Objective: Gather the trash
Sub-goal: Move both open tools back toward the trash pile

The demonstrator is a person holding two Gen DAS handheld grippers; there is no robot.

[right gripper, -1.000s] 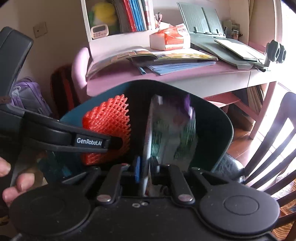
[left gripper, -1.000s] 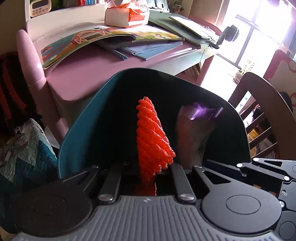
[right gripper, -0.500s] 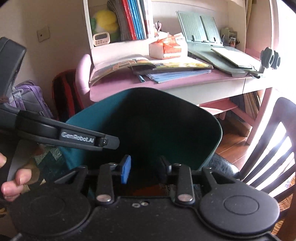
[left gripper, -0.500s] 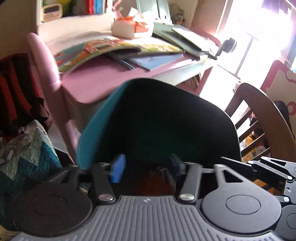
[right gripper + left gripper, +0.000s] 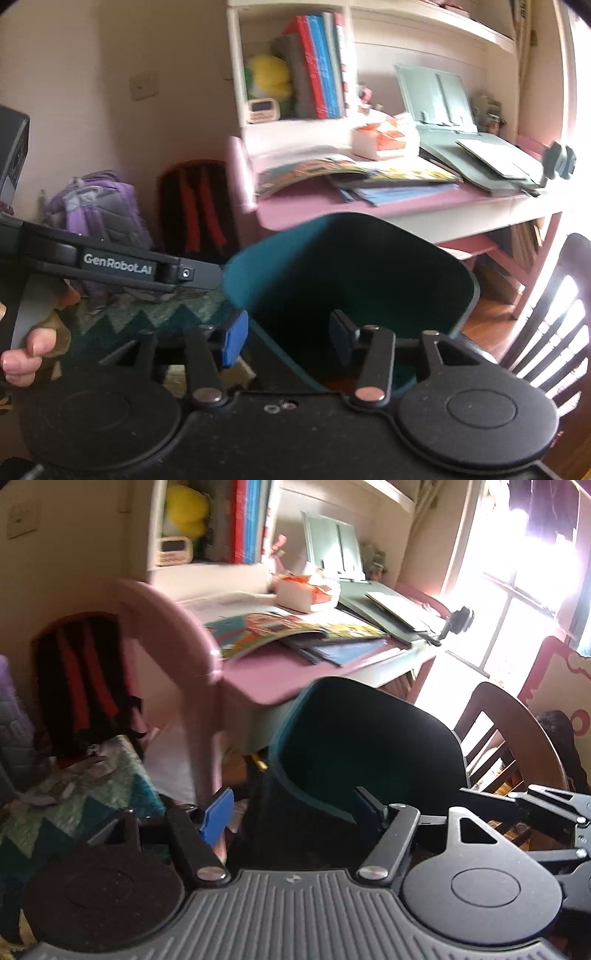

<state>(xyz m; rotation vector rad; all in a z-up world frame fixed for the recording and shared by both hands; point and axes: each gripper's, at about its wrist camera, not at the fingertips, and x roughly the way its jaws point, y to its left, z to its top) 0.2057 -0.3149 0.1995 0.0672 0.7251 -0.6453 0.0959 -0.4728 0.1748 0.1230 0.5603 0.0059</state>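
Observation:
A dark teal trash bin point(image 5: 369, 746) stands on the floor in front of the pink desk; it also shows in the right wrist view point(image 5: 354, 273). My left gripper point(image 5: 295, 812) is open and empty, its jaws wide apart over the bin's near rim. My right gripper point(image 5: 288, 336) is open and empty too, astride the bin's near left rim. The left gripper's body point(image 5: 110, 266) shows at the left of the right wrist view, held by a hand point(image 5: 22, 354). The bin's inside is dark; a trace of orange shows low inside.
A pink desk point(image 5: 406, 203) carries an open picture book point(image 5: 332, 171), blue folders, a tissue box point(image 5: 384, 142) and a grey book stand. Backpacks point(image 5: 99, 214) and a quilted cloth point(image 5: 74, 794) lie left. A wooden chair point(image 5: 517, 746) stands right.
One second ago the left gripper held orange mesh and the right a wrapper over the bin. Both opened, the trash dropped in, and both grippers have pulled back and tilted up.

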